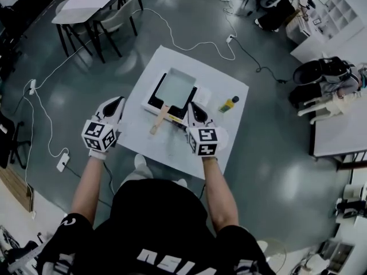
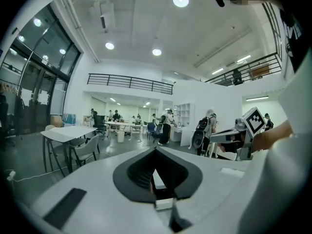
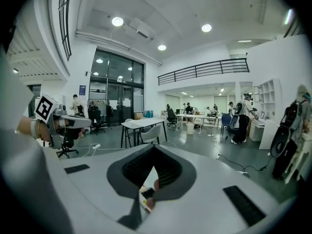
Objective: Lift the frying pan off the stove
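A rectangular frying pan with a wooden handle rests on a black stove in a white frame, on a white table. My left gripper hovers at the table's left edge, left of the handle, shut and empty. My right gripper sits over the stove's near right corner, right of the handle, also shut and empty. Neither touches the pan. In the left gripper view the left gripper points level across the room; the right gripper does likewise in its own view.
A yellow bottle with a dark cap lies on the table right of the stove. White cables run over the grey floor. Tables and chairs stand at the back left, with bags and shelves to the right.
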A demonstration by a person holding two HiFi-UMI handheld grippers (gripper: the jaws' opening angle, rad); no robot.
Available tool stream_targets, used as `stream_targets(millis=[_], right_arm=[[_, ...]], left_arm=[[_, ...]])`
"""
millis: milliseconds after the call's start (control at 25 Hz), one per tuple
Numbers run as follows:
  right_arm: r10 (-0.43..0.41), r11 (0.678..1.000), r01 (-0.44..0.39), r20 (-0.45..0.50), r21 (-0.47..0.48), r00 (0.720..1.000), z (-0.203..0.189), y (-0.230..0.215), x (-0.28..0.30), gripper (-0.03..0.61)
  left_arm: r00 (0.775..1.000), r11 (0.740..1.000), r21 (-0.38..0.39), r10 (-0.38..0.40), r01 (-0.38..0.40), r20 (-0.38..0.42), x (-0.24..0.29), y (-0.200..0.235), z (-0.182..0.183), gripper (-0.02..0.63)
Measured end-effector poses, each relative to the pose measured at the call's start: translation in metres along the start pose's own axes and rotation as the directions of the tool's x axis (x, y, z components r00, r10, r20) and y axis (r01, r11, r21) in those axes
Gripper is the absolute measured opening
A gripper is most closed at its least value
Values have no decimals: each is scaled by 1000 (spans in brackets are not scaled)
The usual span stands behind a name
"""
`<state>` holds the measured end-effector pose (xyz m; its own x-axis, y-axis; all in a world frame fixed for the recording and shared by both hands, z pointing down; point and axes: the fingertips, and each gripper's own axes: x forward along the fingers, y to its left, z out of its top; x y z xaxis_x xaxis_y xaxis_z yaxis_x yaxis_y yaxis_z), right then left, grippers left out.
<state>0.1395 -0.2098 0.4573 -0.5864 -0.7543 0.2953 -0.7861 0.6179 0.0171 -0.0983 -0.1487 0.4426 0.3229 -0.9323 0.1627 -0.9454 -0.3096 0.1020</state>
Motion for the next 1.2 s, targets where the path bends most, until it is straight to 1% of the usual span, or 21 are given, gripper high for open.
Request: stream_targets(millis=[280, 640, 920, 1200], right_arm=[[-91, 995, 92, -11, 32, 996, -3, 7, 20, -9], [-212, 974, 213, -17, 75, 977, -11, 21, 18, -9], [-276, 954, 279, -42, 110, 960, -28, 20, 0, -9], [-298, 942, 302, -45, 148, 953, -39, 16, -1, -9]], left_arm=[[993, 993, -6, -117, 117, -13, 24, 28, -5, -3], [966, 966, -15, -257, 257, -36, 41, 43, -15, -3], [941, 942, -28, -334, 333, -49, 44, 33, -20, -3], [926, 927, -46, -375, 373, -50, 48, 27, -27, -3]])
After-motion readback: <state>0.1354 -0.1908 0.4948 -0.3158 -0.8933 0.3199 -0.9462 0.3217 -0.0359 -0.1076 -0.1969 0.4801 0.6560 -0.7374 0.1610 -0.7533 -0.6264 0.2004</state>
